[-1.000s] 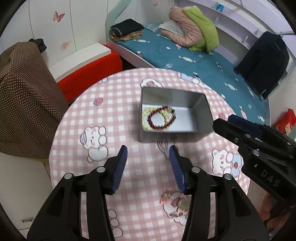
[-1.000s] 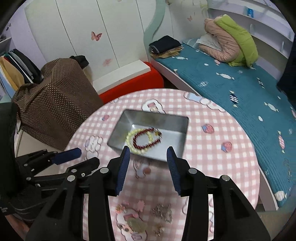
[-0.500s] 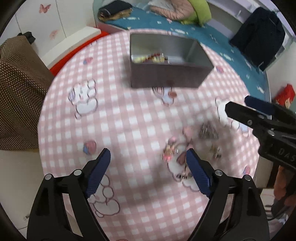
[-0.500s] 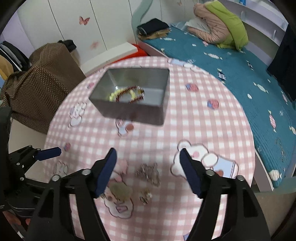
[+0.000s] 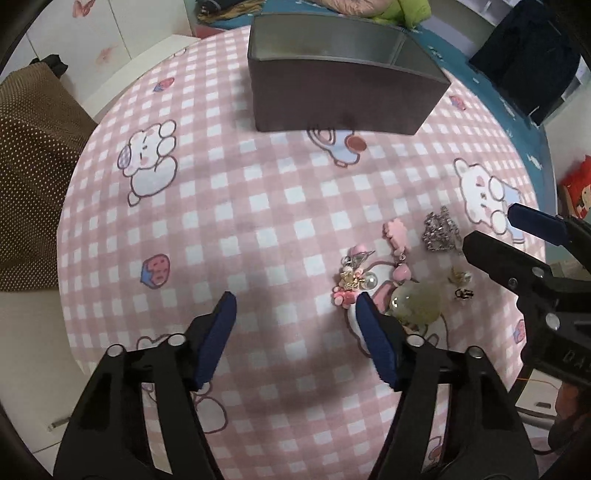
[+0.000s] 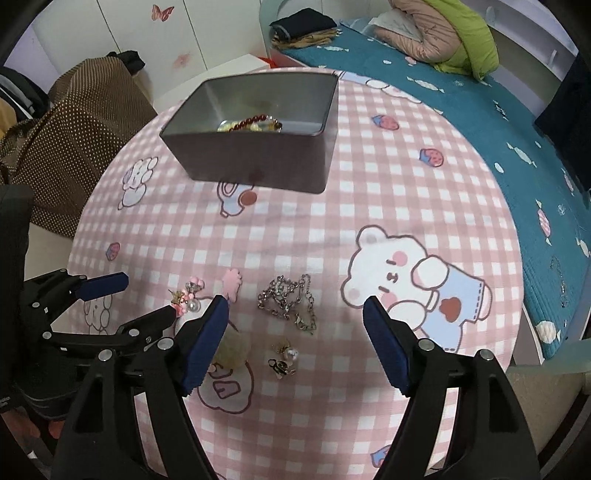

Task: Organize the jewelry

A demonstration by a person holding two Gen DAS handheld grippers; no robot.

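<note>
A child's bedroom in a home is shown. A bed [image 6: 461,110] with a teal candy-print cover and heaped bedding is seen at upper right, butterfly stickers [image 6: 162,10] on white cupboard doors at upper left, and a cartoon-bear tablecloth [image 6: 369,192] at centre.

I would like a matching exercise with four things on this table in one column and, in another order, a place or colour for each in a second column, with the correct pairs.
Things:
1. silver chain
2. red bead bracelet
3. metal box
4. pink charm

Places or colours:
A. inside the box
B. grey, at the far side of the tablecloth
C. flat on the cloth, left of the chain
D. on the cloth between the fingers of the right tool

Pairs: 1-D, 2-A, 3-B, 4-C
</note>
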